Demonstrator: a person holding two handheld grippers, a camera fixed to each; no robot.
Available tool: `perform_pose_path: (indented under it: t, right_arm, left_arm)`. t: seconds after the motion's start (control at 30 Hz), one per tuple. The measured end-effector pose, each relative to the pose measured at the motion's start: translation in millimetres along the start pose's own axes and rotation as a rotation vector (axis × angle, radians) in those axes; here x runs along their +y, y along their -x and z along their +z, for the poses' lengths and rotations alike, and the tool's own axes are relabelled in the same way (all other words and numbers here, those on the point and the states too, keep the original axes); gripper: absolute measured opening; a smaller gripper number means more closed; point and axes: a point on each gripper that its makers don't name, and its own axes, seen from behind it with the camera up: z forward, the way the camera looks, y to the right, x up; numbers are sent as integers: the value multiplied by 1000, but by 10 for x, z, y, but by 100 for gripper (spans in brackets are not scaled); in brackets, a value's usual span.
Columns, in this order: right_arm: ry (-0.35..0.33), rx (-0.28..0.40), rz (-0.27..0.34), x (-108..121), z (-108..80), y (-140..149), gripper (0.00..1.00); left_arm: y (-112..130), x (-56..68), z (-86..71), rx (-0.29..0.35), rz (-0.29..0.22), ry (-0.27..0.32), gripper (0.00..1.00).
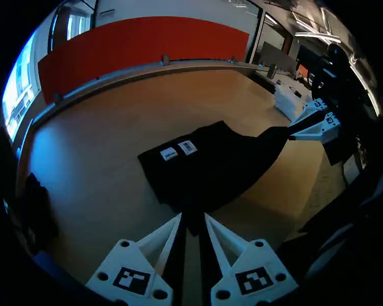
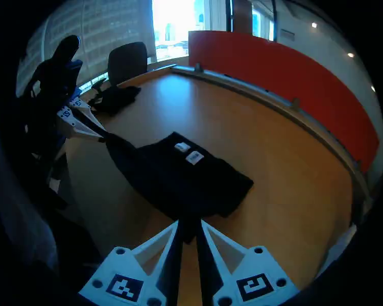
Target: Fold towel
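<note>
A black towel (image 1: 212, 163) with two white labels (image 1: 178, 150) lies on the wooden table (image 1: 115, 153), its near edge lifted. My left gripper (image 1: 193, 220) is shut on one corner of it at the bottom of the left gripper view. My right gripper (image 1: 292, 130), seen farther off at the right, pinches another corner. In the right gripper view the towel (image 2: 176, 178) spreads ahead. The right gripper (image 2: 189, 225) is shut on its near corner. The left gripper (image 2: 102, 135) holds the far left corner, pulled taut off the table.
A red partition (image 1: 140, 41) runs along the table's far edge (image 2: 273, 97). A dark bundle (image 2: 112, 97) lies on the table near an office chair (image 2: 127, 58). White items (image 1: 288, 99) sit at the far end. A person's dark sleeve (image 2: 48, 102) is behind the left gripper.
</note>
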Motion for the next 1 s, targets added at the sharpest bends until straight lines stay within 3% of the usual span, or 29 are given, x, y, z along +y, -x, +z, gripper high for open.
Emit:
perform_pose_path:
  t: [0.2, 0.67, 1.0]
  right_arm:
    - [8, -5, -8, 104, 87, -28, 16]
    - [41, -13, 15, 585, 441, -244, 16]
    - [45, -49, 55, 793, 677, -182, 16]
  left_arm:
    - [-112, -95, 121, 8, 16, -12, 15]
    - [-488, -454, 538, 38, 18, -45, 15]
    - [-516, -600, 864, 18, 7, -49, 15]
